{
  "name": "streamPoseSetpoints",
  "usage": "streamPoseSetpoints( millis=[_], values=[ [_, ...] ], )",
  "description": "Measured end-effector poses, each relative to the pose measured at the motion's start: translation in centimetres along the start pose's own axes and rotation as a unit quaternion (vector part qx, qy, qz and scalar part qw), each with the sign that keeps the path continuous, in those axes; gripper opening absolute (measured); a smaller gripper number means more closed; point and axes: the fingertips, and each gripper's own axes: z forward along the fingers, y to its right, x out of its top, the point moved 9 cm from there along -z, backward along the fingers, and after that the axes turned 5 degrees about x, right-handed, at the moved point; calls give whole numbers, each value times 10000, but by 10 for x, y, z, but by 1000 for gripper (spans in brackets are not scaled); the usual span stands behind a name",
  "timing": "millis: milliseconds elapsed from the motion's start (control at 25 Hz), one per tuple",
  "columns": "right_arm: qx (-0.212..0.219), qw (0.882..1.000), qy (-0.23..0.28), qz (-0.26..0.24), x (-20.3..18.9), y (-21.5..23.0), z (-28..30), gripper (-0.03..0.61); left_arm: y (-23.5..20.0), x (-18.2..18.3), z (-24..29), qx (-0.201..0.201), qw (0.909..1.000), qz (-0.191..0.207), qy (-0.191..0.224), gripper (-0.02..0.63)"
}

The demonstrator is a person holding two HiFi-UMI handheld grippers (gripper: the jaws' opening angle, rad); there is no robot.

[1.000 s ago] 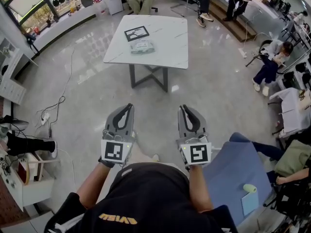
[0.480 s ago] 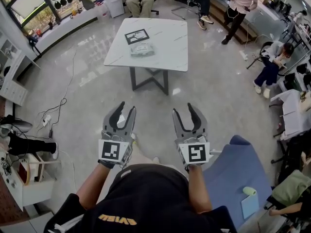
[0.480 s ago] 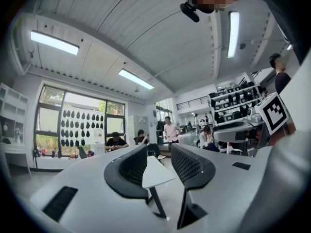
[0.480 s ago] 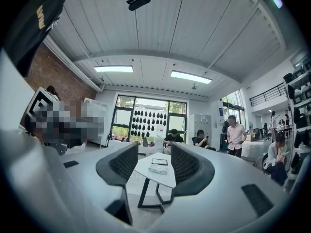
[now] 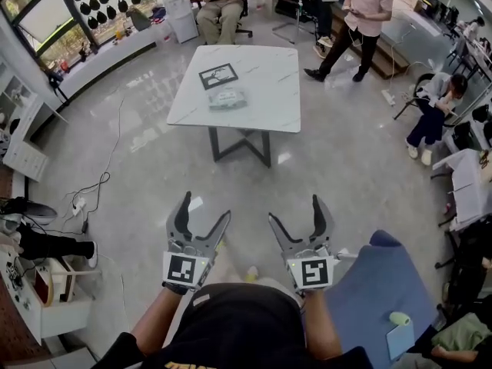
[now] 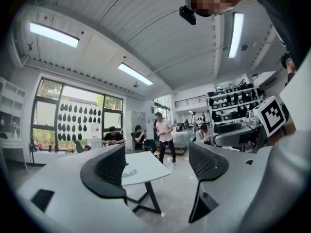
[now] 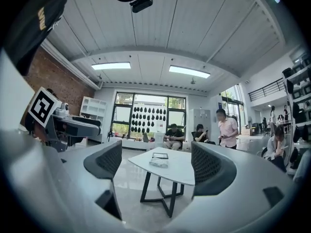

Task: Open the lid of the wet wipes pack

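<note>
The wet wipes pack (image 5: 226, 97) lies flat on a white table (image 5: 265, 83) across the room, next to a black-framed card (image 5: 218, 75). In the right gripper view the pack (image 7: 159, 162) shows far off between the jaws. In the left gripper view the pack (image 6: 129, 172) peeks past the left jaw. My left gripper (image 5: 204, 207) and right gripper (image 5: 294, 210) are held side by side over the floor in front of the person's body, well short of the table. Both point level towards the table. The jaws of both are opening, with nothing between them.
Several people sit or stand beyond the table, one in a pink shirt (image 5: 361, 10). A blue chair (image 5: 369, 283) stands close on the right. Cables (image 5: 92, 183) trail over the floor at left, near a low shelf unit (image 5: 46, 290).
Both grippers have gone from shut to wide open and sit slightly lower in the head view. A person in a pink shirt has walked closer behind the table.
</note>
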Motion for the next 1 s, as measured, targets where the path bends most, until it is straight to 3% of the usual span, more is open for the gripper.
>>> streamPoseSetpoints(
  millis=[440, 600, 840, 1000],
  values=[
    [97, 9989, -439, -121, -18, 10, 80, 419, -83, -18, 25, 524, 9983, 9, -265, 399],
    [149, 9972, -734, -28, -17, 10, 125, 412, -124, -20, 51, 662, 9977, -43, -118, 399],
    [202, 9952, -857, -433, 3, 12, 200, 397, -187, -18, 103, 592, 9982, -29, 86, 396],
    [10, 9930, -1041, -554, 13, 13, 239, 385, -231, -15, 129, 568, 9979, -173, 257, 396]
  ],
)
